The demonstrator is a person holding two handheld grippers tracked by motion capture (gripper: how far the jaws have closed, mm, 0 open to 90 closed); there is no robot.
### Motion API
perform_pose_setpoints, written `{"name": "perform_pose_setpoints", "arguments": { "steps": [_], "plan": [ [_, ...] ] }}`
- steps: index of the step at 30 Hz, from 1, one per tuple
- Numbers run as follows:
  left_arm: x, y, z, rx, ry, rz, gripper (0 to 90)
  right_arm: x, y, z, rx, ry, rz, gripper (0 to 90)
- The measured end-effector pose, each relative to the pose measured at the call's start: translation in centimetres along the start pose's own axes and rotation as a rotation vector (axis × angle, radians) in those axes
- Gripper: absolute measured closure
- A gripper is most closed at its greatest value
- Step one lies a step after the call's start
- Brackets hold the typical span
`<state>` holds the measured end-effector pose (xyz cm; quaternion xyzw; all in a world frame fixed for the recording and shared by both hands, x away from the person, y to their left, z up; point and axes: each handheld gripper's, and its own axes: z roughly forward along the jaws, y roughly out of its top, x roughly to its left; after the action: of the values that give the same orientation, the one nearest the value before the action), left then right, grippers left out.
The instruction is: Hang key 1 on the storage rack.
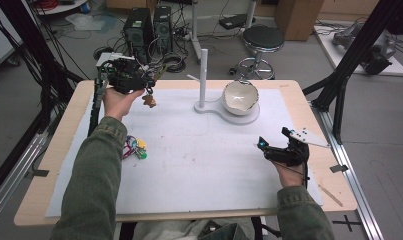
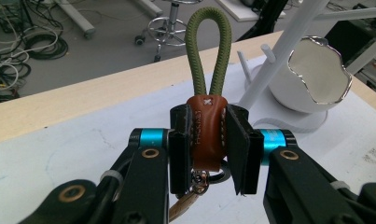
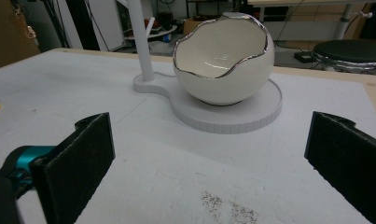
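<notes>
White surface (image 1: 199, 165) below: your left gripper (image 2: 209, 154) clamps a light, floppy keychain (image 2: 205, 135) by its leather tab; right gripper (image 3: 209, 154) gapes empty.

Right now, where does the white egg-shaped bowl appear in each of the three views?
High view: egg-shaped bowl right of centre, upper part, beside the white peg stand.
Left gripper view: upper right.
Right gripper view: top centre.
Shared landmark: the peg stand.

Even, soft overhead light; shadows on the white mat (image 1: 199, 155) faint. Glare glints on the bowl's (image 3: 223, 65) silver rim. Near jaws in both gripper views slightly soft; high view grainy.
</notes>
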<state>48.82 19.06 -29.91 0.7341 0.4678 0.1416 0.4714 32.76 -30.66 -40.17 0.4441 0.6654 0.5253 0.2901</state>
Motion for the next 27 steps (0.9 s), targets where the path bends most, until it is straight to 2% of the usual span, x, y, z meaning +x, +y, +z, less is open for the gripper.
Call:
{"name": "perform_pose_setpoints", "arguments": {
  "steps": [14, 27],
  "plan": [
    [-1.6, 0.5, 1.8, -0.002, -0.045, 0.012, 71.6, 0.0, -0.1, -0.1, 0.003, -0.002, -0.003, 0.6],
    [-2.5, 0.5, 3.9, 0.024, -0.067, 0.018, 71.6, -0.1, -0.1, -0.2, 0.001, -0.006, 0.006, 0.6]
  ]
}}
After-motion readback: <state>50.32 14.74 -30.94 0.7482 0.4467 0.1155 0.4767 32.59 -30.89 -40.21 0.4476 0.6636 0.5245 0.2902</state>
